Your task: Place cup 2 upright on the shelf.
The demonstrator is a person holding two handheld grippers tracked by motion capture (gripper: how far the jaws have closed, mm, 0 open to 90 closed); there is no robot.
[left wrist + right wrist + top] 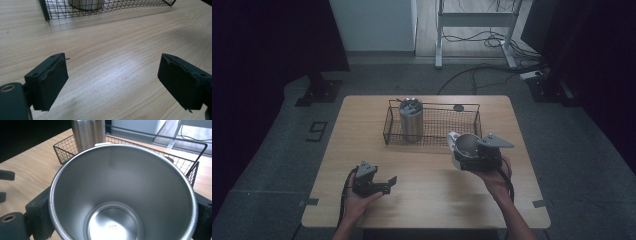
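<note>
My right gripper [469, 152] is shut on an open steel cup [467, 144], held above the table just in front of the wire basket's right end. In the right gripper view the cup [122, 195] gapes toward the camera, empty, with a black jaw on each side of its wall. A tall steel tumbler [411, 120] stands upright in the left part of the black wire basket [432, 105]. My left gripper [388, 185] rests low at the table's front left. Its jaws [113, 58] stand wide open over bare wood.
The basket [197, 167] sits at the middle back of the wooden table [427, 195]. A small dark round object [458, 107] lies just behind it. Something small and white [452, 136] shows at the cup's far side. Cables and a desk frame are on the floor beyond.
</note>
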